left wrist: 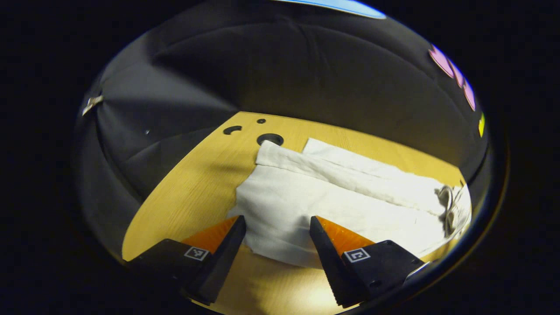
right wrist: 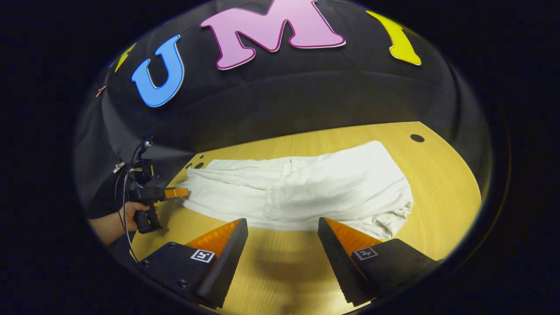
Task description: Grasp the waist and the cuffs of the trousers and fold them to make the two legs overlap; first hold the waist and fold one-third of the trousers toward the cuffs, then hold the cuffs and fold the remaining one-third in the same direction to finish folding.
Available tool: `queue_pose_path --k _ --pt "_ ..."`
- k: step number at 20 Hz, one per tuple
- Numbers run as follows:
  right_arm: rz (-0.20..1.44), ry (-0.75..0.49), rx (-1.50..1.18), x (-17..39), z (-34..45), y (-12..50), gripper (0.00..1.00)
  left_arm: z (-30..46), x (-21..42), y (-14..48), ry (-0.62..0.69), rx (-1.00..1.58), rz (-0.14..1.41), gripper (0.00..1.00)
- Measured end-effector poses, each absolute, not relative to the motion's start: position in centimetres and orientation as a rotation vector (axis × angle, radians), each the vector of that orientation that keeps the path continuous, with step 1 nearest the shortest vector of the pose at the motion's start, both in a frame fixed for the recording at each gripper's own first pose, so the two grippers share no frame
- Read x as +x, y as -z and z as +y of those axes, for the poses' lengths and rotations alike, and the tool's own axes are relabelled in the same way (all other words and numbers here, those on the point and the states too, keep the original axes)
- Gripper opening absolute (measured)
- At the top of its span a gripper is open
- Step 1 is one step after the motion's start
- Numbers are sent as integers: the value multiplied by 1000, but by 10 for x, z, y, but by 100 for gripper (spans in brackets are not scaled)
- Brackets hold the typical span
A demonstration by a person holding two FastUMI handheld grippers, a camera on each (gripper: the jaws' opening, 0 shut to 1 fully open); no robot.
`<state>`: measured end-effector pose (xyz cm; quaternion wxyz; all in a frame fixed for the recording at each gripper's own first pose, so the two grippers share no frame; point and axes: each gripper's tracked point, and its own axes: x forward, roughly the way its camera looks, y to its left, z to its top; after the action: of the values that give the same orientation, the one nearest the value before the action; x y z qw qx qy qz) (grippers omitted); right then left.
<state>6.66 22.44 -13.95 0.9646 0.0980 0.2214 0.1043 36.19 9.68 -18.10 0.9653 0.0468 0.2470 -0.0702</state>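
White trousers point(right wrist: 302, 192) lie flat across the wooden tabletop point(right wrist: 442, 183), spread sideways — bunched waist end at one side, cuffs at the other near the tabletop holes point(left wrist: 270, 139). Left gripper point(left wrist: 277, 229) is released, jaws wide, hovering right at the cuff edge; seen from the right gripper view it sits beside that end, held by a hand point(right wrist: 131, 214). Right gripper point(right wrist: 282, 232) is released too, just short of the near hem. Risk: pinching only one cloth layer — the legs would slide apart mid-fold; the rumpled waist could also drag unevenly.
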Motion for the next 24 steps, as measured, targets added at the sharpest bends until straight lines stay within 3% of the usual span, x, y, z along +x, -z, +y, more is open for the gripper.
queue_pose_path --k 1,2,4,6,7,9,11,17,24 --pt "464 -219 200 58 226 143 99 93 364 179 166 113 494 96" --pt "483 -223 203 48 227 148 99 89 365 181 161 111 503 88" --pt "504 -223 215 32 228 154 99 87 363 182 182 115 507 84" --pt "516 -212 228 17 228 159 99 81 362 183 202 117 513 73" --pt "522 -205 235 11 226 162 99 75 362 184 220 118 516 66" --pt "534 -185 248 1 220 165 99 68 363 183 239 121 515 34" --pt "537 -160 252 -6 210 164 99 65 361 183 240 107 511 26" --pt "511 -72 250 -29 168 132 99 60 357 180 214 48 506 7" --pt "446 55 256 -55 111 92 99 57 338 137 225 -224 451 6"
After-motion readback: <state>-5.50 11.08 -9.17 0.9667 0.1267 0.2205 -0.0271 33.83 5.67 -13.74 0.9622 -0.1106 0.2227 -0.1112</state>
